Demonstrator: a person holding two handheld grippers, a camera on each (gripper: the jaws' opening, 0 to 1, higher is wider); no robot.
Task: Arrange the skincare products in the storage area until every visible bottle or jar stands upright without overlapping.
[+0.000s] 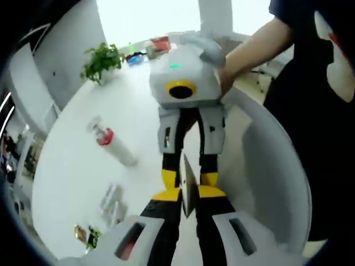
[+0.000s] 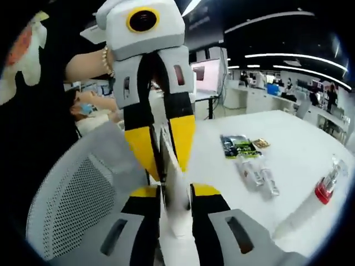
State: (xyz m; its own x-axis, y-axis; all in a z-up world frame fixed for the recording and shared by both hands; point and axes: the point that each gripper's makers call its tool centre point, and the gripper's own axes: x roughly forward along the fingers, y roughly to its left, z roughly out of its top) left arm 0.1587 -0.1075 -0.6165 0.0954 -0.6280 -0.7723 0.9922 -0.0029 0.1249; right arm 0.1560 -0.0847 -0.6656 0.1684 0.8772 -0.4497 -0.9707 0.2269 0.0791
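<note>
Both grippers meet tip to tip over a chair, the left gripper (image 1: pixel 187 233) and right gripper (image 2: pixel 175 221) each clamped on one thin white box (image 2: pixel 173 183), so this looks like a handover. The red-collared bottle (image 1: pixel 111 142) lies flat mid tabletop (image 1: pixel 72 183); two tubes (image 2: pixel 258 173) lie beside sachets (image 2: pixel 239 146). Next, one gripper should let go

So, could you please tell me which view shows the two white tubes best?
The right gripper view: the tubes lie side by side on the table, sharp, below a green packet. In the left gripper view the tubes are a blurred pale smear.
</note>
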